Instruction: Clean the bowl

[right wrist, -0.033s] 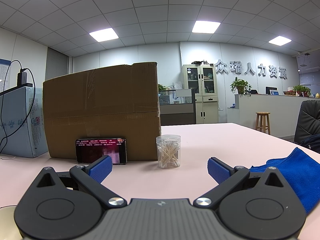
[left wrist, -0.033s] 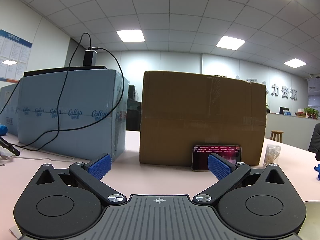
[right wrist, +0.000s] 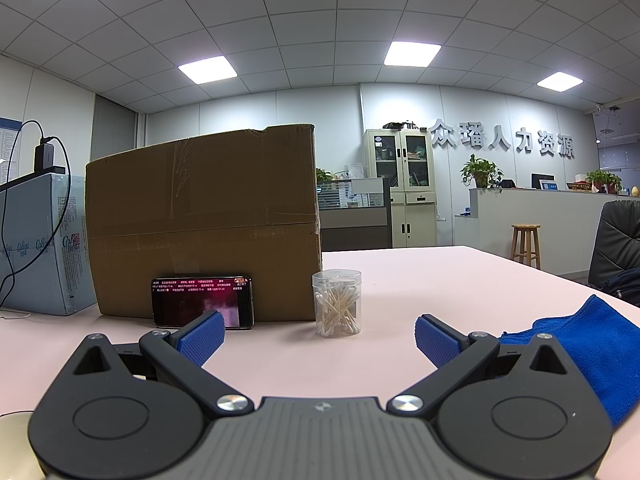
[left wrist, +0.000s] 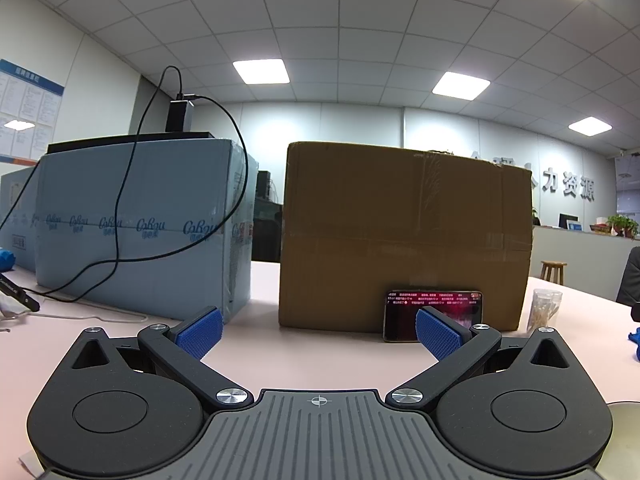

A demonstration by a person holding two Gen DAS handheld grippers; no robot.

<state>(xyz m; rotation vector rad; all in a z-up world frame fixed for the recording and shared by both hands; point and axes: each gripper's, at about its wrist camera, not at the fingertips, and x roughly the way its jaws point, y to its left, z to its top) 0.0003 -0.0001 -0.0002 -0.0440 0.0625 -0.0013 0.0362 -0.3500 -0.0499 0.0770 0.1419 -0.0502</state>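
Bowl (right wrist: 12,432) edge only, low beside both grippers on pink table (right wrist: 400,280).
Left gripper (left wrist: 318,330) and right gripper (right wrist: 318,334): tongs spread wide, gripping nothing; blue cloth (right wrist: 592,344) touches right one.

Bright even light from ceiling panels (left wrist: 261,71), sharp focus, soft shadows, strong fisheye bending at edges

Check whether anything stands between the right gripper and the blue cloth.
Nothing visible does. The open right gripper has the cloth lying close beside its right-hand finger. The swab jar stands ahead, off that path.
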